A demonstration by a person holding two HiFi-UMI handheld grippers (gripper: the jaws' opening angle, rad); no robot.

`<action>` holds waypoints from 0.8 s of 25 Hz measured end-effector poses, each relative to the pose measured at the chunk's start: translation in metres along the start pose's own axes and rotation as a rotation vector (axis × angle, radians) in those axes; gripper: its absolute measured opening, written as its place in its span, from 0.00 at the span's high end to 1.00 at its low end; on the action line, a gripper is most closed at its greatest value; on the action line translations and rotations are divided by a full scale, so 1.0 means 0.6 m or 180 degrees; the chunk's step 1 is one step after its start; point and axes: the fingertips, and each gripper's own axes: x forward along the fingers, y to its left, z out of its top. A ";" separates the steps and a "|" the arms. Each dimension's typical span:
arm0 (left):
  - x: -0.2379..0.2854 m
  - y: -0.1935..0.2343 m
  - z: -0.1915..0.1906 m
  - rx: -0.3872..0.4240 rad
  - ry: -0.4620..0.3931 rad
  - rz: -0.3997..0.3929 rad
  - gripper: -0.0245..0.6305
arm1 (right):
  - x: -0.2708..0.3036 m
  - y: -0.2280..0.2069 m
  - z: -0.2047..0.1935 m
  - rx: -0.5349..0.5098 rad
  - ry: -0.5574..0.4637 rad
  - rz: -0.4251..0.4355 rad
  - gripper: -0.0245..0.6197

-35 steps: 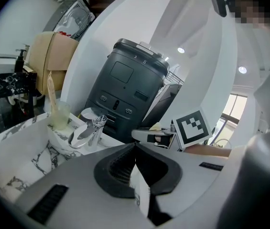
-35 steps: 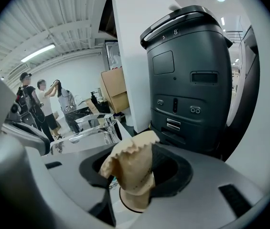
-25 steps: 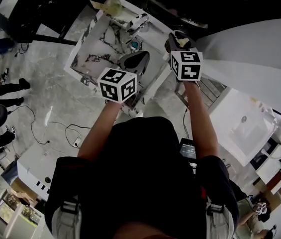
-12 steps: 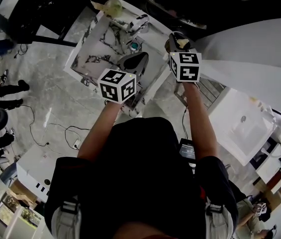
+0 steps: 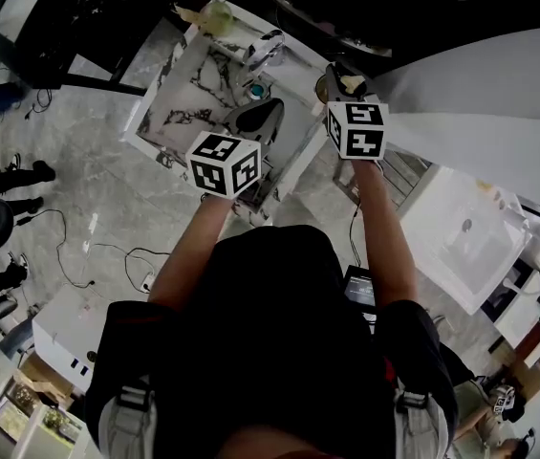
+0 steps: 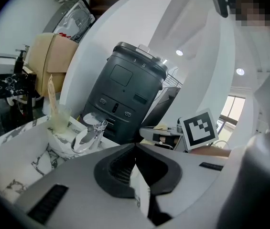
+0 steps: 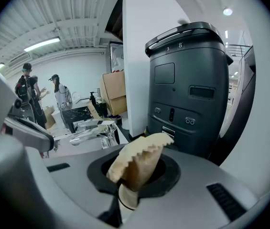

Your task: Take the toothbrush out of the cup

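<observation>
Though far from cup point(image 6: 59, 122), toothbrush point(image 7: 139, 159) in pinch of right hand-held gripper point(image 7: 131, 182); left hand-held gripper point(image 6: 135, 149) closed.

The only character that can be read is a small pale "8" point(image 7: 180, 45) on the lid of the dark grey machine point(image 7: 187, 94), seen in the right gripper view. The left gripper view shows small marks on that same lid, but they are too small to read. The left gripper's cube point(image 5: 224, 163) and the right gripper's cube point(image 5: 356, 128) carry black-and-white square code markers with no letters. Red print on a white package point(image 6: 72, 30) above a cardboard box is illegible.
</observation>
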 end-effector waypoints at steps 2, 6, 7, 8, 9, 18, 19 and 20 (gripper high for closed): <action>-0.005 0.001 0.007 0.0005 -0.0044 0.0013 0.95 | -0.005 0.002 0.006 -0.0011 -0.0022 -0.0012 0.87; -0.014 0.005 0.022 0.0015 -0.0144 0.0039 0.95 | -0.013 0.003 0.016 -0.0014 -0.0070 -0.0049 0.87; -0.017 0.007 0.025 0.0016 -0.0162 0.0047 0.95 | -0.015 0.004 0.020 -0.0013 -0.0084 -0.0055 0.87; -0.019 0.007 0.028 0.0013 -0.0176 0.0048 0.95 | -0.018 0.004 0.024 -0.0014 -0.0100 -0.0062 0.87; -0.021 0.007 0.030 0.0007 -0.0185 0.0042 0.95 | -0.021 0.005 0.028 -0.0017 -0.0116 -0.0072 0.87; -0.053 -0.009 0.044 0.0059 -0.0279 -0.0048 0.95 | -0.060 0.027 0.064 -0.0112 -0.0272 -0.0154 0.87; -0.057 -0.012 0.045 0.0071 -0.0290 -0.0062 0.95 | -0.065 0.030 0.069 -0.0114 -0.0297 -0.0166 0.87; -0.060 -0.015 0.047 0.0084 -0.0301 -0.0076 0.95 | -0.071 0.032 0.073 -0.0119 -0.0321 -0.0179 0.87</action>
